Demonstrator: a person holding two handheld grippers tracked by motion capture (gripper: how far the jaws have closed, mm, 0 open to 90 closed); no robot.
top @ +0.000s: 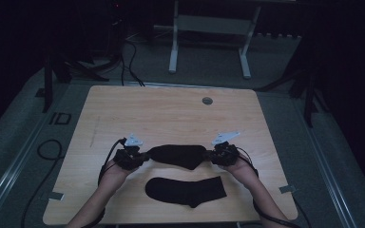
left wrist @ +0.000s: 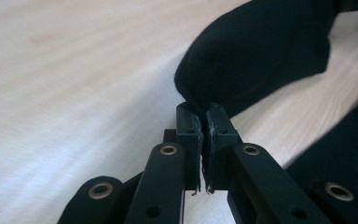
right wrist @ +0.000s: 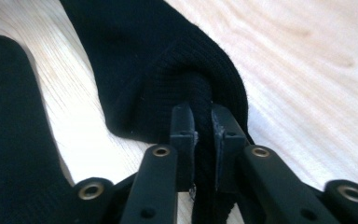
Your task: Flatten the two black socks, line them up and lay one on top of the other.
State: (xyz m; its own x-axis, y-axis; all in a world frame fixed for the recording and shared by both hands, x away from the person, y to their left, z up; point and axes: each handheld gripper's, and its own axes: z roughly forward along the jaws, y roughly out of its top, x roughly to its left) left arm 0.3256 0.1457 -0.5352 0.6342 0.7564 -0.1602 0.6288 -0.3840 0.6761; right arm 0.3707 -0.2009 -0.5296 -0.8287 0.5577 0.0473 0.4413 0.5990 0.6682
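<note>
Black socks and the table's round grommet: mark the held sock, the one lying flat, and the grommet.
held black sock (top: 178, 155), high view, middle of its body.
flat black sock (top: 185, 190), high view, middle of its body.
round grey grommet (top: 207, 100), high view, its centre.

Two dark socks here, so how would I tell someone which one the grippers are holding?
Start at the light wooden table and look between the person's two hands near its front half. The held black sock stretches sideways between the left gripper and the right gripper, pinched at each end. The other black sock lies flat, nearer the front edge, ungripped.
</note>
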